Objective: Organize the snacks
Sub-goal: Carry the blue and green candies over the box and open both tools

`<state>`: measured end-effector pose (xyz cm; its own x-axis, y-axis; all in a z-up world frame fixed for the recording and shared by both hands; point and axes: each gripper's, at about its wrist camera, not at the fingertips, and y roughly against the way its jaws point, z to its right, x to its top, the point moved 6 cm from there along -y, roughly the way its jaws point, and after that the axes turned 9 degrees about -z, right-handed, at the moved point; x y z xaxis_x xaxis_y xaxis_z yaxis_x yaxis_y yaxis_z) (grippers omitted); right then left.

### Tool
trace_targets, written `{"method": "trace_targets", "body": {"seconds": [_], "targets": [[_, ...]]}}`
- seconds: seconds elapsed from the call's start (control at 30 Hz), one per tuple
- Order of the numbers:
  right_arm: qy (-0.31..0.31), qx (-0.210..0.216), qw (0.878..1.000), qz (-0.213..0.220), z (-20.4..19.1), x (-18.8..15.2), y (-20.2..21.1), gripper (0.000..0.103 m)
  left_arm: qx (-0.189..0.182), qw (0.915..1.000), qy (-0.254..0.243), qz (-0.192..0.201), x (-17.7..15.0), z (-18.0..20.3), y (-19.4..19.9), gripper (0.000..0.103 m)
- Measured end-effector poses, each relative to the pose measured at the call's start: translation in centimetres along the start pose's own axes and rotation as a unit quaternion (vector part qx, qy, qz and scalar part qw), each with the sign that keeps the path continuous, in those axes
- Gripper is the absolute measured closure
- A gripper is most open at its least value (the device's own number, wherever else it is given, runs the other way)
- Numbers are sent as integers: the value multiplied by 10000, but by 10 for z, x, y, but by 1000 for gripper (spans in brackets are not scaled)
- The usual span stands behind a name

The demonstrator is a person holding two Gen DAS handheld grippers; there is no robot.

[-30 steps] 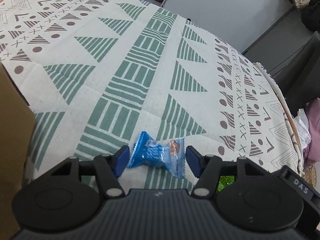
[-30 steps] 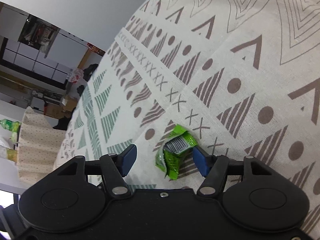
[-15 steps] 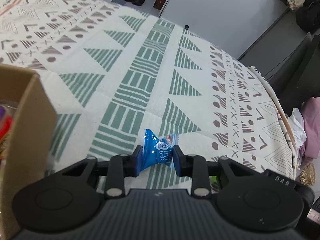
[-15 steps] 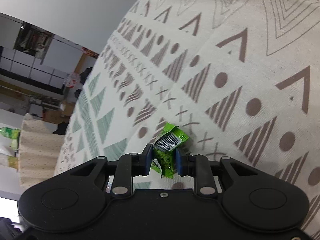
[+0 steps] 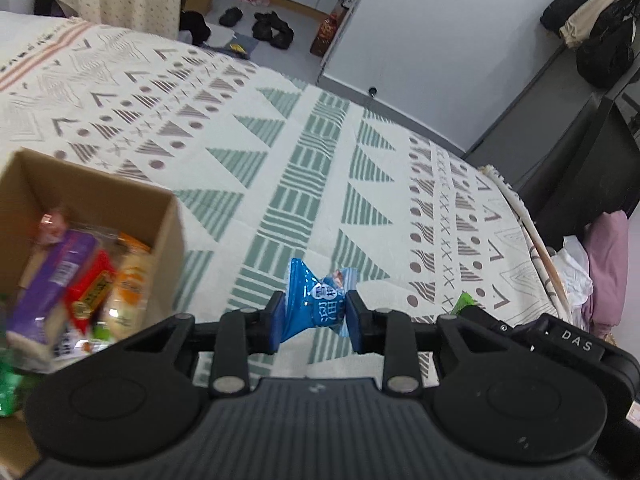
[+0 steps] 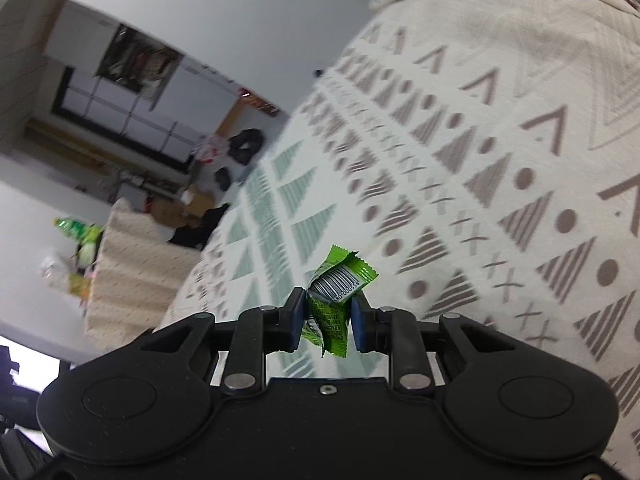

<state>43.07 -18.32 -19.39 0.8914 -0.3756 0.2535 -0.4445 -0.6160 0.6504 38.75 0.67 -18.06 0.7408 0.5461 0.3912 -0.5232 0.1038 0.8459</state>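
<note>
My left gripper point(image 5: 316, 312) is shut on a blue snack packet point(image 5: 316, 300) and holds it above the patterned cloth point(image 5: 304, 184). An open cardboard box point(image 5: 168, 216) with several snack packs inside, among them a purple one point(image 5: 52, 276), stands to its left. My right gripper point(image 6: 326, 316) is shut on a green snack packet point(image 6: 336, 280) with a barcode and holds it lifted off the cloth point(image 6: 500, 168). The right gripper's body and a bit of the green packet point(image 5: 464, 300) show at the lower right of the left wrist view.
The cloth-covered table's edge point(image 5: 532, 236) runs along the right, with pink and white bags point(image 5: 600, 256) on the floor beyond. Shoes point(image 5: 272, 24) lie on the floor past the far edge. A second cloth-covered table point(image 6: 132, 264) with green items stands at left in the right wrist view.
Both grippers closed on their packets and lifted them off the cloth. The left one rose and swung so the cardboard box's inside came into view.
</note>
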Motion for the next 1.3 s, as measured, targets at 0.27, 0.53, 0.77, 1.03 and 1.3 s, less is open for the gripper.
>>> {"method": "trace_targets", "body": {"seconds": [0.27, 0.53, 0.77, 1.03, 1.3], "targets": [[905, 196, 9957, 63, -52, -20, 12, 79, 163, 9993, 202, 266, 3, -30, 42, 72], [1679, 151, 9857, -73, -89, -53, 6, 79, 411, 9969, 486, 456, 7, -74, 72, 72], [2231, 141, 9745, -206, -118, -85, -2, 79, 542, 9945, 674, 585, 12, -110, 92, 72], [2721, 107, 9616, -340, -138, -116, -16, 79, 602, 9922, 897, 618, 17, -148, 100, 72], [2921, 96, 9547, -570, -148, -138, -31, 79, 600, 9898, 1208, 470, 16, -187, 88, 72]]}}
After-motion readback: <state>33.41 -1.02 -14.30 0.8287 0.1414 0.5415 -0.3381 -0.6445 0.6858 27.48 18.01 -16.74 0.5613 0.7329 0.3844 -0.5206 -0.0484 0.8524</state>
